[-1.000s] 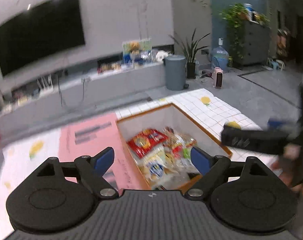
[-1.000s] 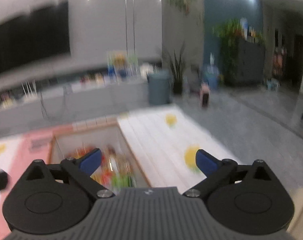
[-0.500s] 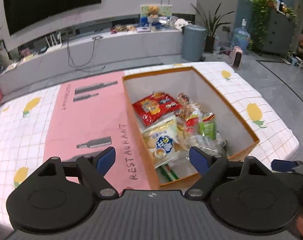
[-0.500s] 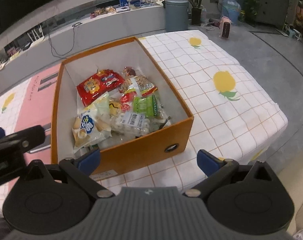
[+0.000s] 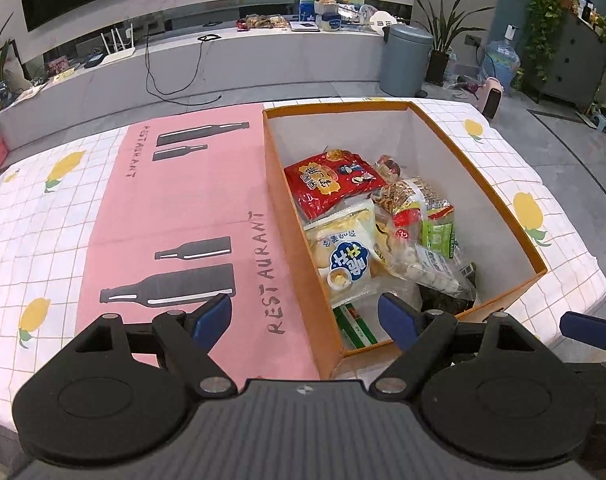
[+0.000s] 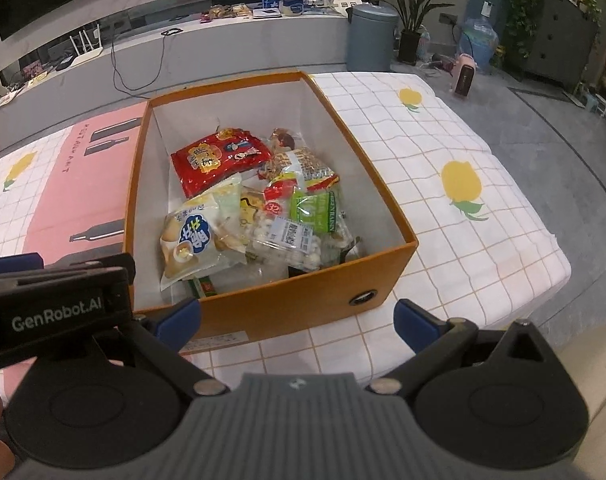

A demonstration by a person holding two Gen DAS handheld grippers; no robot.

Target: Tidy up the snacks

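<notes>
Hovering over an orange box (image 5: 479, 184) of snacks, 2 handheld grippers are hanging wide open and empty.

From the left wrist, the left gripper (image 5: 305, 312) is poised over the box's near left wall, beside a pink mat (image 5: 175, 208). From the right wrist, the right gripper (image 6: 297, 320) is facing the box's near wall, a red snack bag (image 6: 219, 160) lying inside.

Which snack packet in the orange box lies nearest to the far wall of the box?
The red packet with yellow print; the white-blue, green and clear ones all lie closer to the camera.
</notes>
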